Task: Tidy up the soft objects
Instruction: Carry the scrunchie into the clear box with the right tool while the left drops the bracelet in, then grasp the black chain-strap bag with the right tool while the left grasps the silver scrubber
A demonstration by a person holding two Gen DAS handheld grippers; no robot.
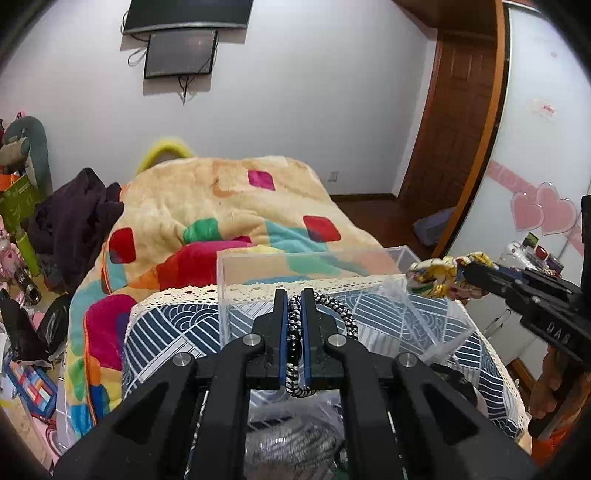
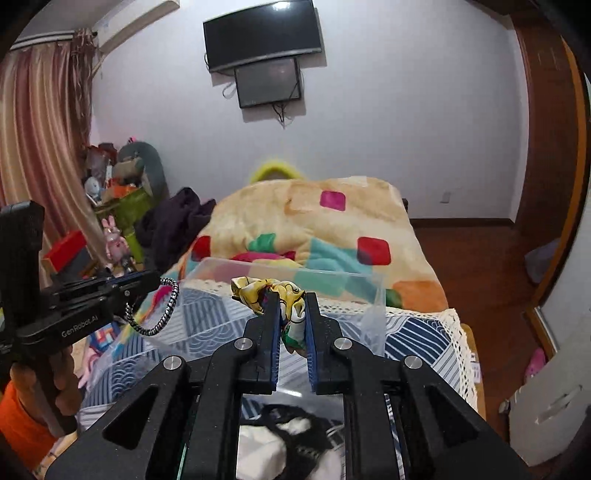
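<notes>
Nearest the left wrist camera, the left gripper (image 1: pixel 294 295) has its fingers pressed together on a black-and-white braided hair tie (image 1: pixel 295 328), whose loop bulges out to the right of the pads. In the right wrist view, the right gripper (image 2: pixel 291 297) has its fingers clamped on a yellow patterned scrunchie (image 2: pixel 275 291), bunched fabric spilling over the fingertips. Both are held in the air above a surface covered by a blue patterned cloth (image 1: pixel 177 328) with a lace edge. Just beyond the fingers stands a clear plastic box (image 1: pixel 258 254), open at the top, and neither item is inside it yet.

Both pieces look very light, soft and springy. The braided tie is thin and cord-like, so a pinch across the cord suits it, though it could twist or slide between smooth pads. The scrunchie is bulkier and compresses easily; gripping through its gathered middle seems safest.

Farther off lies a bed with a colourful blanket (image 1: pixel 221 206), then the wall-mounted screen (image 2: pixel 262 33).
</notes>
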